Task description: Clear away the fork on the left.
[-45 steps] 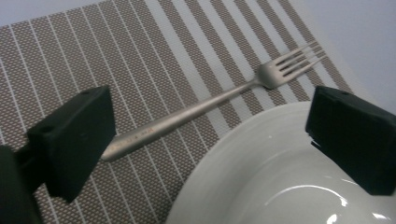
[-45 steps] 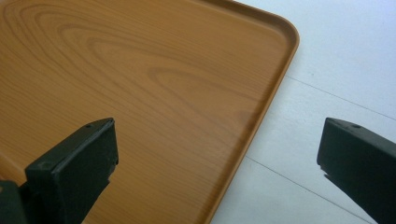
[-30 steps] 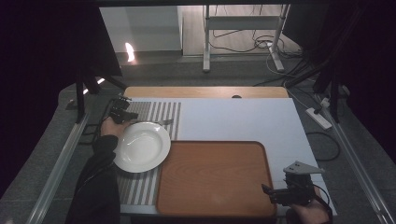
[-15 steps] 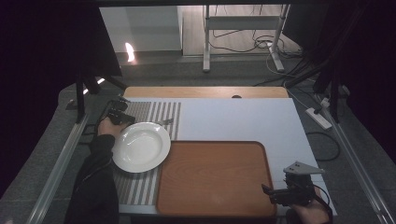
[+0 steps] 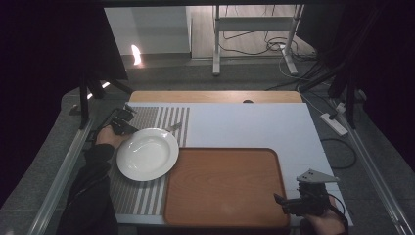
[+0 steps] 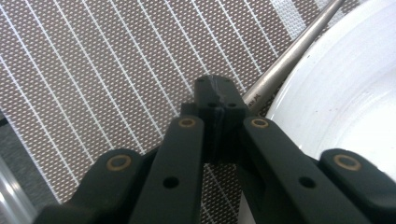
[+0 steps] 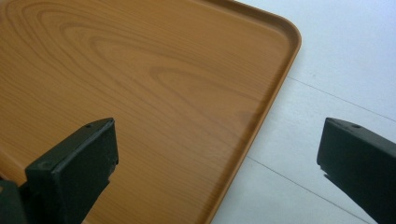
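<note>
left tool (image 6: 215, 100) pinched tight, holds nothing, beside plate (image 5: 147, 153) rim. plate looks hard, slick, breakable; best grabbed by rim. right tool (image 7: 217, 154) wide open over tray (image 7: 140, 84).

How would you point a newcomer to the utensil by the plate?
Start at the striped placemat on the table's left side, beside the wooden tray. On it sits a white plate; the metal utensil pokes out from behind the plate's far rim. It is the one thin, grey, shiny piece there, its handle a slim rod.
</note>
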A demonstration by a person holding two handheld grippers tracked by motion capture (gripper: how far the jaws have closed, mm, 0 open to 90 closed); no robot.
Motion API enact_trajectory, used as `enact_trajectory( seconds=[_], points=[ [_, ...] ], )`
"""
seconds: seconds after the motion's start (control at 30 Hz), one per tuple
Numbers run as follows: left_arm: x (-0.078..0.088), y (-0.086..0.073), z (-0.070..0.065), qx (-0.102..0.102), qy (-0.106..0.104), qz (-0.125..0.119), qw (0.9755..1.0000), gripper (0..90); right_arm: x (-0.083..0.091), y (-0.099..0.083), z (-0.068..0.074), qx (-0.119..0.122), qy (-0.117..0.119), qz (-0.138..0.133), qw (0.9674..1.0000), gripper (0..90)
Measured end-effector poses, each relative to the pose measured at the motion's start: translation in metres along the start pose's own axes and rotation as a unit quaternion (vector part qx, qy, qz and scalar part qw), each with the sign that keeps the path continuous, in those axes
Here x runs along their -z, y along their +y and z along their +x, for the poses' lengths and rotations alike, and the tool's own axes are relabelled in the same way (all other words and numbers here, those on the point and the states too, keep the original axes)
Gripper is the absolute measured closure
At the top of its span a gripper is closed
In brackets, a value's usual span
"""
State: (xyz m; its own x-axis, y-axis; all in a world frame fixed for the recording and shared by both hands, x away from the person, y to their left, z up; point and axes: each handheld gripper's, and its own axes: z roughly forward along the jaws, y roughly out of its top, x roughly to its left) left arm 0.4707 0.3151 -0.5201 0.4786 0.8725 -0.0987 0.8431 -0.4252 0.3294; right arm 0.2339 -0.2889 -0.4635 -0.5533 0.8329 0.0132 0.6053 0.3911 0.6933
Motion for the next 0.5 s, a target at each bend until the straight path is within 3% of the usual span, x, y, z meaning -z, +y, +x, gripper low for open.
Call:
enact_trajectory(
  seconds=[0.07, 0.1, 0.13, 0.2, 0.23, 0.3, 0.5],
  points=[
    [0.0, 0.0, 0.001, 0.003, -0.002, -0.002, 1.0, 89.2, 0.0, 0.0, 0.0, 0.0, 0.0, 0.0, 1.0, 0.0],
    [0.004, 0.001, 0.003, 0.008, -0.003, -0.017, 0.9998, 89.2, 0.0, 0.0, 0.0, -0.001, 0.001, 0.0, 1.0, 0.0],
    [0.004, 0.001, 0.003, 0.008, -0.003, -0.017, 0.9998, 89.2, 0.0, 0.0, 0.0, -0.001, 0.001, 0.0, 1.0, 0.0],
    [0.01, 0.004, 0.005, 0.019, -0.019, -0.044, 0.9987, 88.9, -0.001, 0.0, 0.0, -0.001, 0.001, 0.0, 1.0, 0.0],
    [0.015, 0.009, 0.002, 0.018, -0.026, -0.063, 0.9975, 84.6, -0.001, 0.0, 0.0, -0.001, 0.001, 0.001, 1.0, 0.0],
    [0.017, 0.015, -0.004, 0.01, -0.033, -0.074, 0.9967, 74.2, -0.001, 0.0, 0.0, -0.001, 0.001, 0.001, 1.0, 0.0],
    [0.009, 0.033, -0.022, -0.006, -0.055, -0.082, 0.995, 40.3, -0.001, 0.0, 0.0, -0.001, 0.001, 0.001, 1.0, 0.0]
  ],
)
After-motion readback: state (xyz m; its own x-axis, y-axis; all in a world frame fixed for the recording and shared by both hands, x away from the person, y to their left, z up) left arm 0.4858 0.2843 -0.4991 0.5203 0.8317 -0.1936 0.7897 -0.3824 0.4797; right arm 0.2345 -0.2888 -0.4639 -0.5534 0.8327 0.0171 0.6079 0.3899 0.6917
